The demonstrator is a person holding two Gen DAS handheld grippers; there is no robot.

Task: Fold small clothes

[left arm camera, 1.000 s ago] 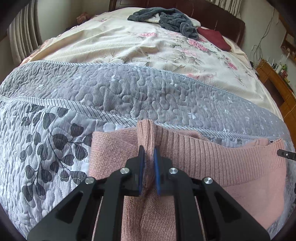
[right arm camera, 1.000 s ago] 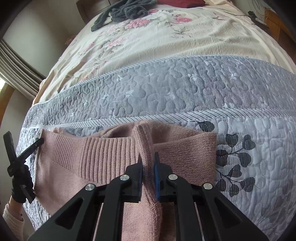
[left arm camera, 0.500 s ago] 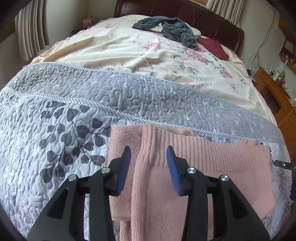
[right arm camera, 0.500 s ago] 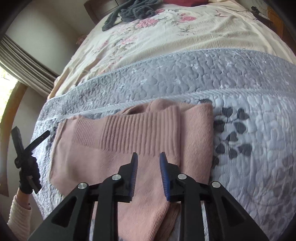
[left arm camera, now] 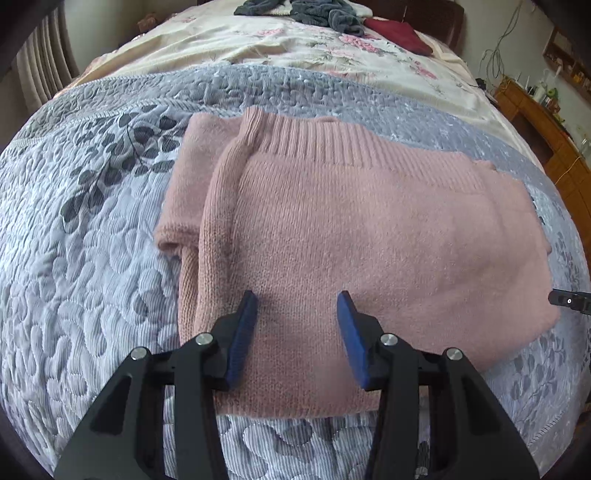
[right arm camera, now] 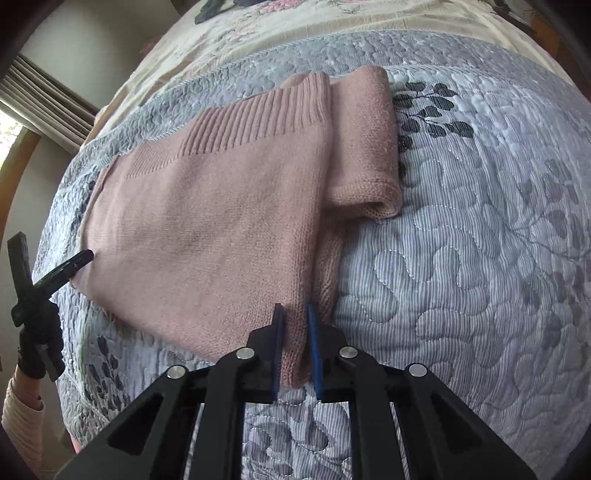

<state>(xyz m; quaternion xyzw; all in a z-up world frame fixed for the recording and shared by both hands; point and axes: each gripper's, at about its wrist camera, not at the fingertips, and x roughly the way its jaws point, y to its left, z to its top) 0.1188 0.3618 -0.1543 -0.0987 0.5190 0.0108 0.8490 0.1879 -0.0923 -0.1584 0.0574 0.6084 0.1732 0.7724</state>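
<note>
**Pink knit folded once, right tongs on its near corner**

The dusty-pink knitted sweater with a ribbed hem (left arm camera: 332, 229) lies flat on the grey quilted bedspread with a dark leaf print (left arm camera: 92, 280), near the foot of the bed. It already forms a rough rectangle: the ribbed band runs along the far edge and a sleeve-like flap is tucked beneath one side, its cuff showing past the top layer. That suggests one fold is made and the garment is partway done; a further fold to halve it probably remains, and the edges are not fully squared

The left gripper (left arm camera: 297, 332) hovers over the near edge of the knit with its blue-padded fingers spread wide, holding nothing. The right gripper (right arm camera: 294, 354) has its fingers drawn close together around the near corner of the sweater (right arm camera: 207, 229), and fabric sits between the pads, so it appears to be pinching that corner

Farther up the bed lie a cream floral coverlet (left arm camera: 280, 48), a heap of dark grey clothing (left arm camera: 314, 11) and a dark red item (left arm camera: 397, 33)

No brand, label or readable writing shows anywhere
</note>
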